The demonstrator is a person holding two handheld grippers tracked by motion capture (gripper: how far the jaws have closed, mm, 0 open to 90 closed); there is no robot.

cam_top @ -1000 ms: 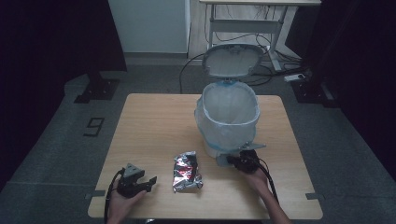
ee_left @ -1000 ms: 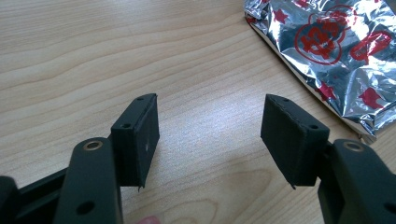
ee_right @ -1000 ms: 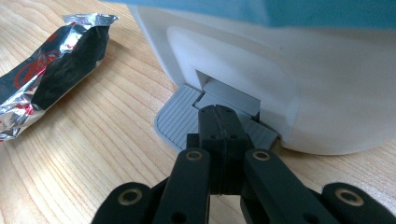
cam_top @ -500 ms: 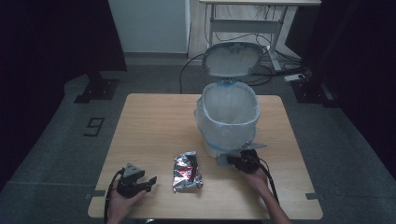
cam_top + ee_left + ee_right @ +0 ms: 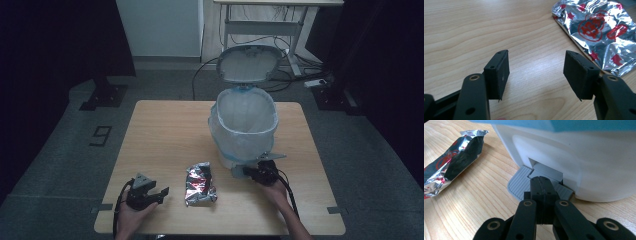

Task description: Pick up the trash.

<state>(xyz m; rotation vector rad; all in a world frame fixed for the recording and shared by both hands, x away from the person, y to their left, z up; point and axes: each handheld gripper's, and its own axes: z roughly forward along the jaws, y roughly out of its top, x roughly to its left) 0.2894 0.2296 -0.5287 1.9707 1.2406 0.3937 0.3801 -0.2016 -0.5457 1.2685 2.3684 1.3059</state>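
Pedal [image 5: 524, 185] of the bin [image 5: 245, 127], pressed by the right tool [image 5: 541, 185], whose jaws are clenched together with nothing between them, tips resting on the ribbed grey plate at the foot of the white body. Across the last second nothing has shifted: the lid [image 5: 248, 62] stands raised as before, the right tool [image 5: 252, 172] sits at the same spot against the base, and the foil packet [image 5: 200, 184] lies where it lay, on the table [image 5: 165, 130] between the two tools and just in front of the bin. The left tool [image 5: 159, 192] likewise keeps its place near the front edge, jaws released and spread wide over bare wood [image 5: 474, 30], the packet [image 5: 599, 32] near its right jaw but not touching it.

The unchanged scene suggests a hold phase: the bin is kept open while the packet waits to be picked up. The next step probably falls to the left tool, which must close the short gap to the packet, grip the crinkled foil, and carry it over the lined rim.
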